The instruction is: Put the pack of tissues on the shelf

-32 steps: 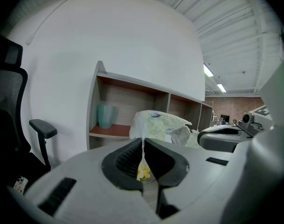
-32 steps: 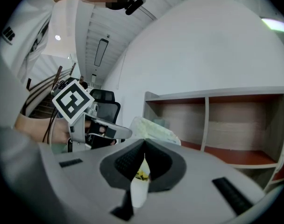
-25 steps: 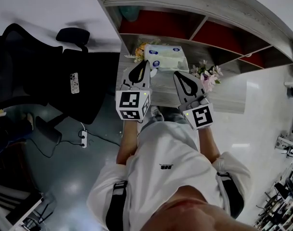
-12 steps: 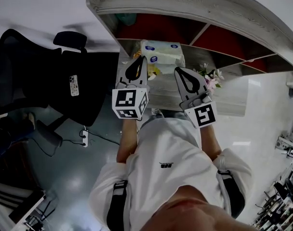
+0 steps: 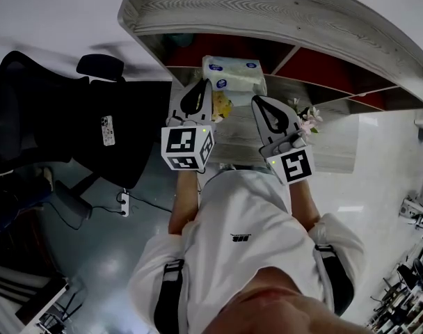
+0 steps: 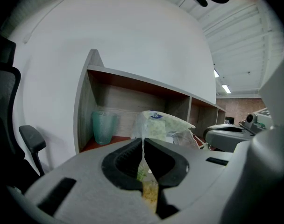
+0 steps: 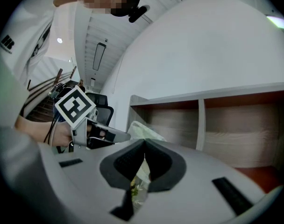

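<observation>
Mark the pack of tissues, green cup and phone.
pack of tissues [image 5: 231, 70], head view, top face.
green cup [image 6: 103, 127], left gripper view, side wall.
phone [image 5: 108, 130], head view, its middle.

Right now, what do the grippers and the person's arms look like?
The left gripper and right gripper have pale grey bodies tapering to black-lined jaws. Each carries a white cube with black square markers. The person wears a white short-sleeved T-shirt with black shoulder straps.

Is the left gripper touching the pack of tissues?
Touching. In the left gripper view, the left gripper has its jaws shut on a thin flap of wrapper that runs up to the pack of tissues.
</observation>
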A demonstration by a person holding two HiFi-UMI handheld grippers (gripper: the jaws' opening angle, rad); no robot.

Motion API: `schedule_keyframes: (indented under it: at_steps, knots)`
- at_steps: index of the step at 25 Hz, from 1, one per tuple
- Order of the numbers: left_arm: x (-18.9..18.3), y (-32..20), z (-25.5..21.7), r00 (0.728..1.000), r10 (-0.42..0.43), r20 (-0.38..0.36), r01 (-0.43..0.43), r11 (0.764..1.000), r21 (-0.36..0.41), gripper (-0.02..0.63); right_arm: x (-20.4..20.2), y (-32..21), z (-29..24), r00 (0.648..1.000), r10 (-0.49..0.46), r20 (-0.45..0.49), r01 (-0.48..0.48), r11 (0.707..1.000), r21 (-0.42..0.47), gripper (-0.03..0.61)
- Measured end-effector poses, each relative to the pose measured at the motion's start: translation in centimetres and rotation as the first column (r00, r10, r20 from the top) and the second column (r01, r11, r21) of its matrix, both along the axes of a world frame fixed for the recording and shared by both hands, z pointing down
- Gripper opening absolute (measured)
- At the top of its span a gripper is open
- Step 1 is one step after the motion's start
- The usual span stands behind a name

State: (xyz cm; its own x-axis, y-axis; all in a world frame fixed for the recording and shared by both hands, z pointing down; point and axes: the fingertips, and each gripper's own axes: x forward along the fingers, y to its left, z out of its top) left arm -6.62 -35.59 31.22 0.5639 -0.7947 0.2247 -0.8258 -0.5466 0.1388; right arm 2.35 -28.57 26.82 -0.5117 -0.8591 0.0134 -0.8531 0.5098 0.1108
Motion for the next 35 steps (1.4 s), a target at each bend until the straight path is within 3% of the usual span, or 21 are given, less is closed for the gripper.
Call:
schedule_keyframes:
  at_steps: [23,35]
  knots:
    - [2.3,-6.6,1.5,0.999,-0.036,0.002,0.036,0.999,-0.039,0.037,2.2,-5.1,0.7,1.0,0.003,0.028,-0.002,0.999,-0.039,0.026]
    - [3.1,-8.5,2.1,0.998,-0.036,0.042,0.037,0.999,-0.014,0.038,2.7,-7.3,1.3,0.999,0.002,0.043,0.0,0.999,-0.05,0.026]
